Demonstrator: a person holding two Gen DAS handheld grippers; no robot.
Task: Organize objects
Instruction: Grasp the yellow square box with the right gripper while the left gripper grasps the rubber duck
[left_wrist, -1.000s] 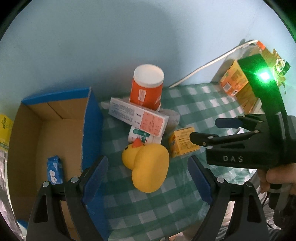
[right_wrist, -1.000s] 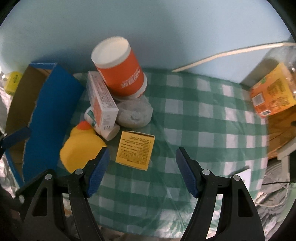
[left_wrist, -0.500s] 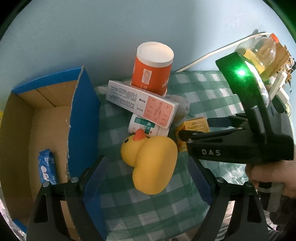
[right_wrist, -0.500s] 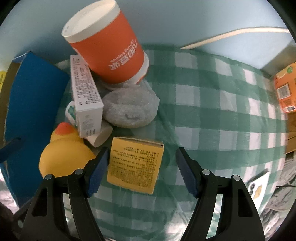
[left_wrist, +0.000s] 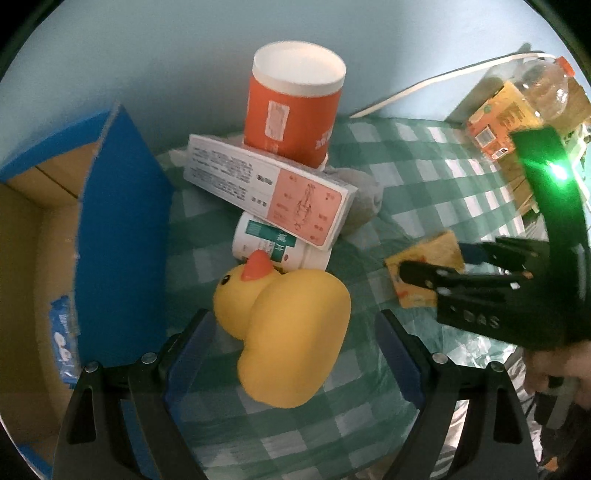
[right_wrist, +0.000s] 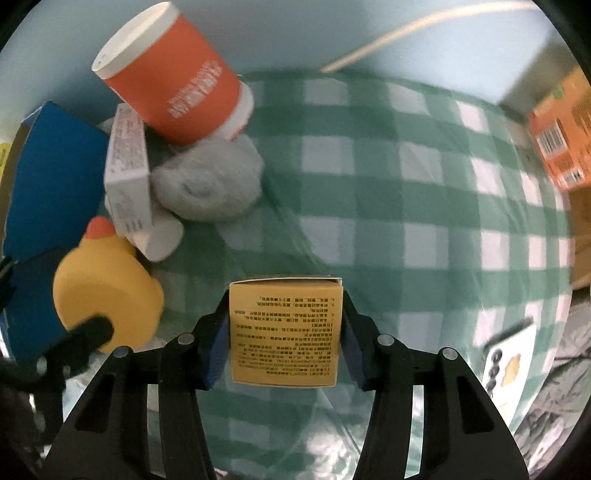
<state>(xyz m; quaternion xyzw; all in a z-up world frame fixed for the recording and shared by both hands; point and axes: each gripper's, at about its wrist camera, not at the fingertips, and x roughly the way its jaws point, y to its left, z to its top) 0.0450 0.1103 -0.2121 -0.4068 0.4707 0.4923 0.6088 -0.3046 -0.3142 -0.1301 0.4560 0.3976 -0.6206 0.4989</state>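
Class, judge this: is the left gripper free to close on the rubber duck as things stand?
Probably yes: the left gripper is open, the rubber duck lies between its fingers, and nothing blocks them.

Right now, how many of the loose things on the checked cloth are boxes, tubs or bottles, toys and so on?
Boxes: 2, yellow box and white-and-pink box
Canisters: 1, orange canister
Bottles: 1, white bottle
Toys: 1, rubber duck
Grey bundles: 1, grey bundle
Total: 6

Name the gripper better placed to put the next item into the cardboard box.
Right. The right gripper is already shut on the yellow box, ready to carry. The left gripper is open around the rubber duck, beside the cardboard box.
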